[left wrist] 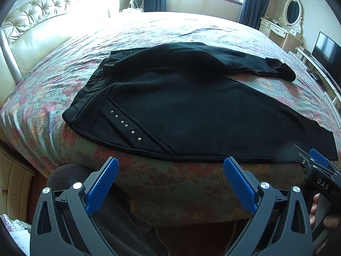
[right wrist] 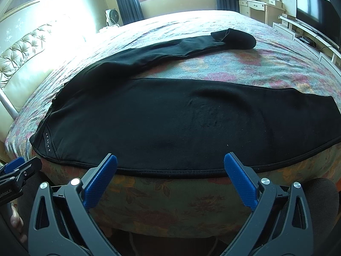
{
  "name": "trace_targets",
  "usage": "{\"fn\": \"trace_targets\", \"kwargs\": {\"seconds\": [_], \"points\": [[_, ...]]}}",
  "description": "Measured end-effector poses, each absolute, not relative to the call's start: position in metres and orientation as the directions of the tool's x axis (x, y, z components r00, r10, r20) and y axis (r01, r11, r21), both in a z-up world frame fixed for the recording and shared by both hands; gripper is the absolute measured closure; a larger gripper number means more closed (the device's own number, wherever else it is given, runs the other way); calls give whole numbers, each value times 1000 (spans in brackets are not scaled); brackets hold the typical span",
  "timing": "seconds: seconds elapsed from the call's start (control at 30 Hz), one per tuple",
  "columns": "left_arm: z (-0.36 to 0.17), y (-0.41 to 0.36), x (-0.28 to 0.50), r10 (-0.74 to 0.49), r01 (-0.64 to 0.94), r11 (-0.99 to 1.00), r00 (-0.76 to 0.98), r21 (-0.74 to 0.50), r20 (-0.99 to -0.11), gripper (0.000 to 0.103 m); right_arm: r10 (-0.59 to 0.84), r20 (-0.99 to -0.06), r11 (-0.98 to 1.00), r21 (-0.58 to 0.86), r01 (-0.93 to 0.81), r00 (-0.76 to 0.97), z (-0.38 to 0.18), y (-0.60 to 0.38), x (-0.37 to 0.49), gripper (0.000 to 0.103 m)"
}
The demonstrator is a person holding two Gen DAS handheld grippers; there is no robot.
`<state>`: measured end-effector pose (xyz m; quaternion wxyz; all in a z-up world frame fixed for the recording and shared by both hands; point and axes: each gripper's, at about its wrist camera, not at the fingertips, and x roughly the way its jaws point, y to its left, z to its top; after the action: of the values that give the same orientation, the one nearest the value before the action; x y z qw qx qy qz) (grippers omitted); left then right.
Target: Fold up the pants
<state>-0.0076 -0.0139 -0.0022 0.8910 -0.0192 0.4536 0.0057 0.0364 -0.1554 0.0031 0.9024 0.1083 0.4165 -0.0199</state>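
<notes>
Floral, quilted bed [left wrist: 149,32] fills both views, and soft black pants [left wrist: 191,106] lie flat along its near edge, legs splayed, metal studs by the waist. Left claw [left wrist: 170,188] spread wide, holding nothing, short of the hem. Right claw [right wrist: 170,184] equally wide, empty, just off that edge.

Black pants [left wrist: 191,106] flat, legs splayed
</notes>
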Motion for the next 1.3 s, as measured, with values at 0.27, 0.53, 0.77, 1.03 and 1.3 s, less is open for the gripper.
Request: {"fn": "trace_targets", "kwargs": {"seconds": [0.27,0.53,0.77,1.03,1.3], "points": [[8,-5,2,-44,-1,998,615,-56,-787,4,63,-766,978,176,114,640,1,-155,49,2],[16,37,41,-140,30,988,607,-153,-782,4,80,-778,982,168,83,623,3,-145,72,2],[23,105,115,-180,109,984,587,-143,-789,4,140,-776,979,202,32,615,7,-127,102,2],[-4,210,241,-397,99,905,540,-413,-742,4,175,-787,975,223,7,591,3,-112,129,2],[-53,240,315,-552,76,804,465,-590,-692,5,205,-819,969,247,6,536,-16,-114,149,2]]}}
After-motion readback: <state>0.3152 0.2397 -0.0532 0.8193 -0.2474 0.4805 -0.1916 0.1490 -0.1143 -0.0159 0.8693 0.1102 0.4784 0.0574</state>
